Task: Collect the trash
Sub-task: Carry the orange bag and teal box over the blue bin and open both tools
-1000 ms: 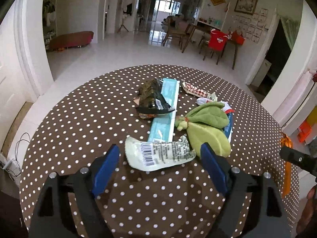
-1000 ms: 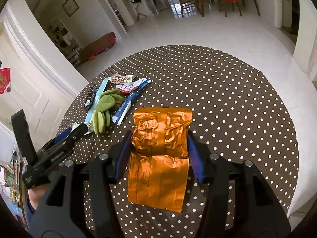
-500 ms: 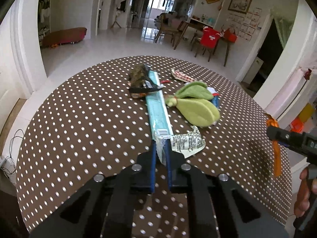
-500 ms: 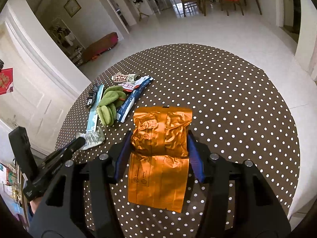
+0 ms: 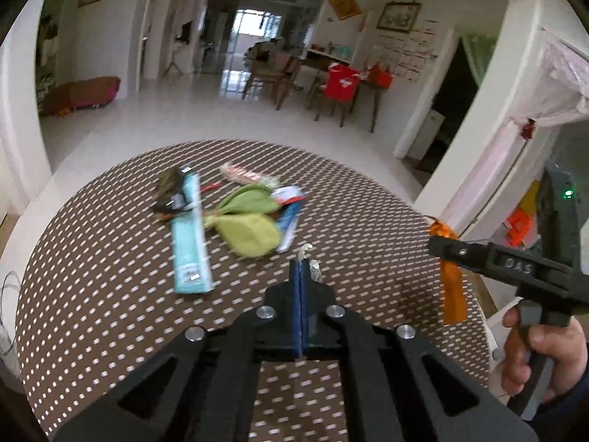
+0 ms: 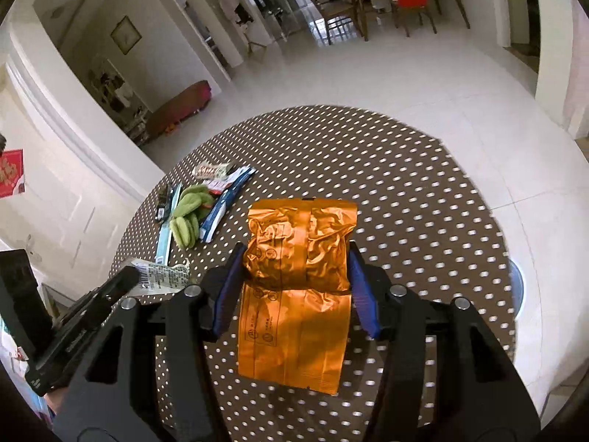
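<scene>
Pinching a white barcode wrapper (image 6: 162,278), the left tongs (image 5: 300,276) are pressed tight together, with only a crumpled sliver of the wrapper poking out past the blue pads in the left wrist view. From the right wrist view the wrapper hangs at the tip of those tongs, above the near edge of the table (image 6: 423,191). And the right tongs (image 6: 298,276) have their own catch: their blue pads press both sides of a crinkled orange bag (image 6: 298,280), which droops down below them, clear of the polka-dot cloth. A hand (image 5: 545,353) grips their handle at the right edge of the left wrist view. Back on the table, the remaining litter sits in a cluster: a long teal packet (image 5: 189,235), a dark wrapper (image 5: 171,188) lying across its far end, a green pouch (image 5: 250,228) just beside it, a blue-and-white wrapper (image 5: 291,217) tucked against the pouch, and a red-and-white wrapper (image 5: 241,175) at the far side.
</scene>
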### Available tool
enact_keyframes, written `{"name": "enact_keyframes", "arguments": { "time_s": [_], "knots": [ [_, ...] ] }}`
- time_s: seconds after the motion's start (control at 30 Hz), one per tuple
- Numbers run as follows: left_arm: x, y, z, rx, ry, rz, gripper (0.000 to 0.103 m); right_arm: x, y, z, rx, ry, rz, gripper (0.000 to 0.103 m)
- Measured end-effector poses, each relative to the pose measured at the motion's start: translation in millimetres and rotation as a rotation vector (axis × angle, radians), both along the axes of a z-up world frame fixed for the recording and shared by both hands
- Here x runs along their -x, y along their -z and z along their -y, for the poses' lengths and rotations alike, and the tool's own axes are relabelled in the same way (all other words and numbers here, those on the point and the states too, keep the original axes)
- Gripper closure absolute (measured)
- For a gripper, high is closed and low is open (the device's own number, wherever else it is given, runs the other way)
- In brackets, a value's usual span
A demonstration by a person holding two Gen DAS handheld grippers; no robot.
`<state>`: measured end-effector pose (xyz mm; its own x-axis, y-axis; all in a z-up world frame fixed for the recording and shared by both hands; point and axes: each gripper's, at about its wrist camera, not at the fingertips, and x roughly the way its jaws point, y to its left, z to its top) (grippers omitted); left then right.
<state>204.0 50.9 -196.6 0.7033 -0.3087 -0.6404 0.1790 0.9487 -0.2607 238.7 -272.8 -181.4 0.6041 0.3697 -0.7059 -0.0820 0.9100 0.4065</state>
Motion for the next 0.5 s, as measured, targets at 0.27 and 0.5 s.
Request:
{"name": "enact_keyframes", "arguments": {
  "time_s": [0.27,0.5],
  "knots": [
    [-18.2,-31.2,65.8,0.007,0.115,0.059,0.103,11.2,-16.9,66.8,-0.019,0.119,0.045,0.05],
    [-39.1,-51.2,152.8,0.017,0.255,0.1,0.103,23.5,-23.0,156.8,-0.025,0.284,0.062,0.05]
  ]
}}
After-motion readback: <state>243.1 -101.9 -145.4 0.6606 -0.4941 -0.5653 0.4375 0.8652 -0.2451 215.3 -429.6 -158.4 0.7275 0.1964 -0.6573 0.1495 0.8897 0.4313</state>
